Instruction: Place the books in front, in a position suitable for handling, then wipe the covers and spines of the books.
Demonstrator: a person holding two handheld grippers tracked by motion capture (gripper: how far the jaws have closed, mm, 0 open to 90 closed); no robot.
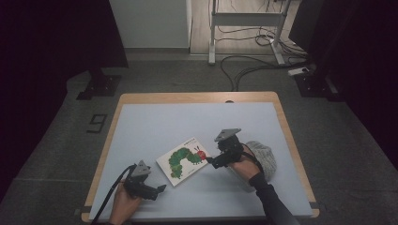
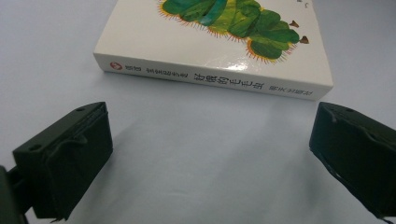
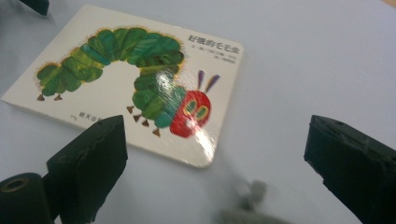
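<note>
Centrally placed on the pale tabletop [image 1: 155, 126]: one board book [image 1: 182, 161], lying flat, closed, cover up. Cover white, bearing a green caterpillar with a red head; dark lettering stands above the head, and the white spine carries a red mark and a line of dark characters, as the left tool's view shows [image 2: 212, 81]. In the high view the book is turned at a slant, the red head toward 2 o'clock.

Left tool [image 1: 161, 189]: at 7 o'clock from the book, held low over the tabletop in the person's left hand [image 1: 123, 205], a cable trailing off toward 7 o'clock. Jaws stand wide apart with nothing between them; they face the book's spine, near it but clear of it.

Right tool [image 1: 210, 160]: at 3 o'clock from the book, just beside the corner with the red head, held in the person's right hand [image 1: 246, 167], dark sleeve behind. Jaws stand wide apart, nothing gripped; in the right tool's view the book's corner [image 3: 205, 158] lies beyond and between them, untouched.

Grey knitted item [image 1: 263, 157]: on the tabletop at 3 o'clock from the right hand, partly hidden behind it; kind cannot be told.
</note>
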